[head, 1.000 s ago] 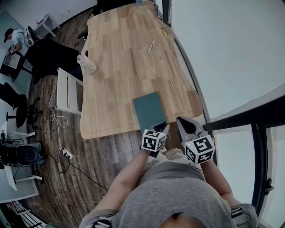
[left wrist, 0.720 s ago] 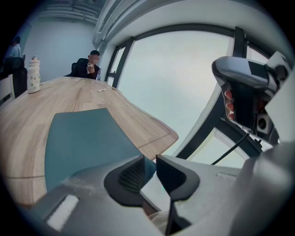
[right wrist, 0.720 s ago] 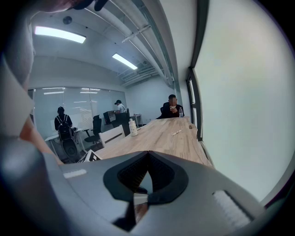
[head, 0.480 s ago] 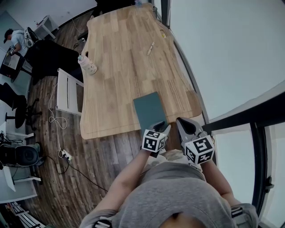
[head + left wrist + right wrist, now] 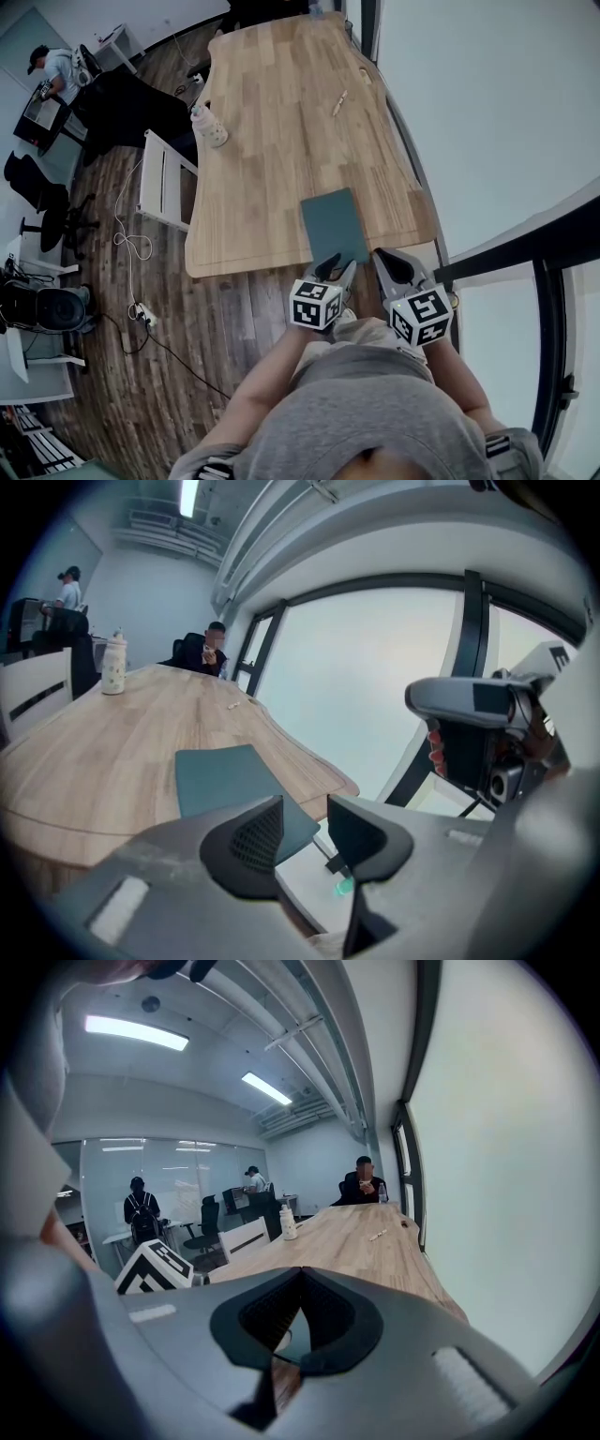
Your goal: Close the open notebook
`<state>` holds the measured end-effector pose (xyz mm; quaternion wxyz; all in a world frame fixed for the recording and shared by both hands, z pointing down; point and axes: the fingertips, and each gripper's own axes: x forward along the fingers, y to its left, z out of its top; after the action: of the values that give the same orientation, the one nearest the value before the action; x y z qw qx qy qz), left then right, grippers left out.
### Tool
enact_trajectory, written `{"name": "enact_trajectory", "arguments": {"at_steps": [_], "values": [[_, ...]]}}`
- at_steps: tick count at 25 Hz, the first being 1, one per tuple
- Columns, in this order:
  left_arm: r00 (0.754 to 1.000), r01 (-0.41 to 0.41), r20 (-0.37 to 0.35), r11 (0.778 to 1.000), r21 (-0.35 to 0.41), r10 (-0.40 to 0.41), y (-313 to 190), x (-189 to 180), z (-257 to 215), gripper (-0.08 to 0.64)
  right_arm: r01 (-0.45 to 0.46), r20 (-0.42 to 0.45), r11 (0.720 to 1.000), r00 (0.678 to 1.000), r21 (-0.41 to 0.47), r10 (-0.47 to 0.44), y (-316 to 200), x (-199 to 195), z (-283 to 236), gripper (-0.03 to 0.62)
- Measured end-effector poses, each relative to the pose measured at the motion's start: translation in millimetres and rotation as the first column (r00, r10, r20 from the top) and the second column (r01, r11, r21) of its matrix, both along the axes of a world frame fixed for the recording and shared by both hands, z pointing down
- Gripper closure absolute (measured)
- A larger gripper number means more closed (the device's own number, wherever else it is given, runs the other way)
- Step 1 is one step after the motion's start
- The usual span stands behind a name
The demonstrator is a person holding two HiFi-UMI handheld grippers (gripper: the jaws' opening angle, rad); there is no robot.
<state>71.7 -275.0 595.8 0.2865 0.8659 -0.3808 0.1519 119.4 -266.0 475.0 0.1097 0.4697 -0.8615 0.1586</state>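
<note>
The notebook [image 5: 335,225] lies closed and flat, teal cover up, at the near edge of the wooden table [image 5: 281,141]. My left gripper [image 5: 336,268] hovers just off its near edge, above and short of it. Its jaws are opening and nothing is between them. In the left gripper view the teal notebook [image 5: 223,778] shows beyond the left gripper [image 5: 305,814]. My right gripper [image 5: 386,259] is held to the right of the notebook, off the table's corner. In its own view the right gripper [image 5: 300,1275] has its pads meeting, shut on nothing.
A bottle [image 5: 211,127] stands at the table's left edge and a pen [image 5: 339,103] lies far along it. A white chair [image 5: 165,178] stands left of the table. A window wall runs along the right. People sit at the far end and at desks beyond.
My left gripper has lifted back from the notebook's near edge and its jaws have spread apart. The notebook stays flat and closed. The right gripper has shifted a little.
</note>
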Motion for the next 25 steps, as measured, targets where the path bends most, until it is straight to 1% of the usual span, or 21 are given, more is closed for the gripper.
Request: {"name": "enact_trajectory", "arguments": {"at_steps": [4, 8, 13, 18, 22, 25], "values": [[0.997, 0.071, -0.001, 0.996, 0.048, -0.071, 16, -31, -22, 0.422, 0.025, 0.006, 1.000, 1.000, 0.006, -0.026, 18, -19, -5, 0.591], [0.991, 0.131, -0.015, 0.987, 0.092, -0.130, 37, -60, -47, 0.423, 0.052, 0.012, 0.999, 0.999, 0.011, -0.052, 40, -38, -10, 0.591], [0.977, 0.213, -0.046, 0.967, 0.137, -0.209, 71, -98, -75, 0.423, 0.084, 0.018, 0.996, 0.996, 0.026, -0.085, 71, -60, -16, 0.591], [0.955, 0.295, -0.074, 0.940, 0.168, -0.287, 110, -137, -93, 0.423, 0.103, 0.019, 0.994, 0.994, 0.035, -0.104, 108, -79, -18, 0.591], [0.940, 0.341, -0.081, 0.920, 0.192, -0.332, 146, -162, -101, 0.462, 0.107, 0.014, 0.994, 0.994, 0.039, -0.108, 140, -90, -18, 0.591], [0.938, 0.347, -0.072, 0.914, 0.211, -0.340, 171, -173, -102, 0.494, 0.107, 0.014, 0.993, 0.994, 0.044, -0.107, 162, -97, -18, 0.591]]}}
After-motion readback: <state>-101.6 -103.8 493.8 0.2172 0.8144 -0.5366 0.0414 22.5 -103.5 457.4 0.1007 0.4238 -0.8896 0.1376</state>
